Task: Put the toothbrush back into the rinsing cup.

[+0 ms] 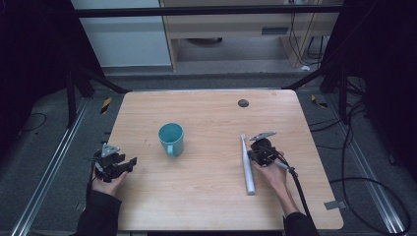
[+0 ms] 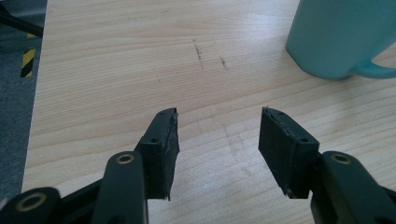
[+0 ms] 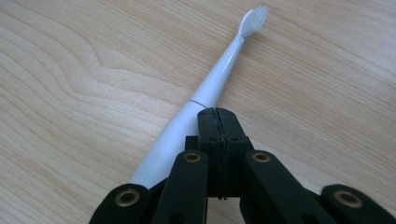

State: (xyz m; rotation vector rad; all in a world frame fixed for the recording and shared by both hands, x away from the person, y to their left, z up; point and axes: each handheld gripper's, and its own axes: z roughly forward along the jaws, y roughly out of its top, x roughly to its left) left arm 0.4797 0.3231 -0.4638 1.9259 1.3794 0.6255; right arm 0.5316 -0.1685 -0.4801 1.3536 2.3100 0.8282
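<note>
Worktop (image 1: 206,206): pale wood, with a small dark round disc (image 1: 243,103) near its far edge.
Mug (image 1: 171,139): teal, upright, left of the worktop's middle, handle turned toward the near edge.
Toothbrush (image 1: 247,164): white electric one, lying flat right of the middle, bristle head toward the far edge.
Left gripper (image 1: 129,162): held by the left hand (image 1: 109,183) at the worktop's left edge; its 2 jaws stand wide apart over bare wood, the mug ahead of them.
Right gripper (image 1: 250,154): jaws pressed together with nothing between them, tips just beside the toothbrush's handle on its right.
</note>
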